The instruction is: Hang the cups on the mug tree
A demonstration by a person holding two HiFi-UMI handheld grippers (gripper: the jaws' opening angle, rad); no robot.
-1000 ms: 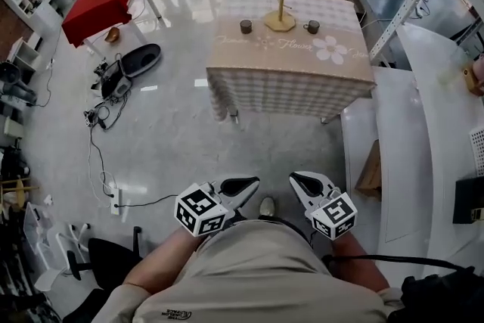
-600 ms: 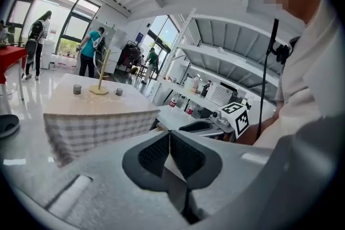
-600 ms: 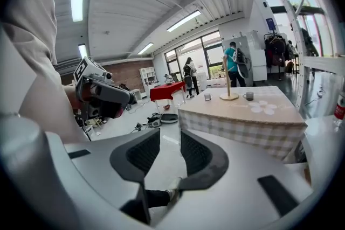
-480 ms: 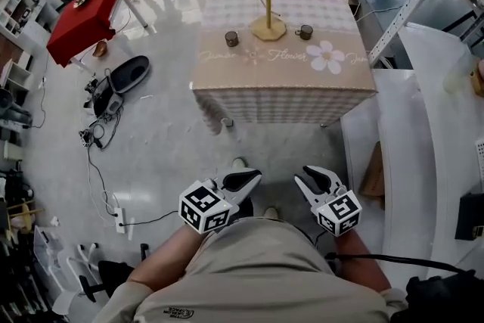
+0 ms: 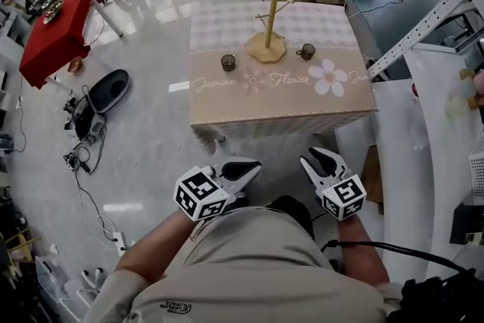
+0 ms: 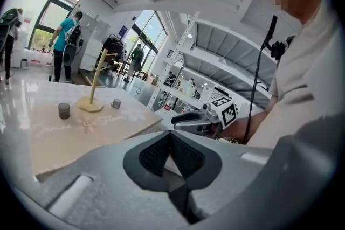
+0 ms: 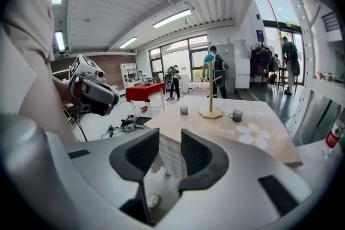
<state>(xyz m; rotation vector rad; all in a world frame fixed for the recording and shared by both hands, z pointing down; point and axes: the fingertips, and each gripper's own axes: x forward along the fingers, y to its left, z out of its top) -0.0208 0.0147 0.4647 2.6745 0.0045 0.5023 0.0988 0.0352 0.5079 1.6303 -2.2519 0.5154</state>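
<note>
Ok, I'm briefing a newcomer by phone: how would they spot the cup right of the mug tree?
Find the table with the beige cloth; a wooden mug tree stands on it. The cup sits right of its base, just behind the white flower print, and shows a handle, unlike the other cup.

Pale wooden mug tree [image 5: 270, 19], matt cloth tablecloth [image 5: 287, 98], glossy floor [image 5: 151, 140], textured matt fingers [image 7: 141, 154]

The checked table [image 5: 227, 19] holds 2 cups [image 5: 228, 62] [image 5: 306, 51] and 1 wooden mug tree [image 5: 269, 19]. Its cloth shows 1 white flower [image 5: 329, 77]. Beyond it are 1 red-covered table [image 5: 53, 41] and 1 dark oval object [image 5: 110, 87] on the floor.
</note>
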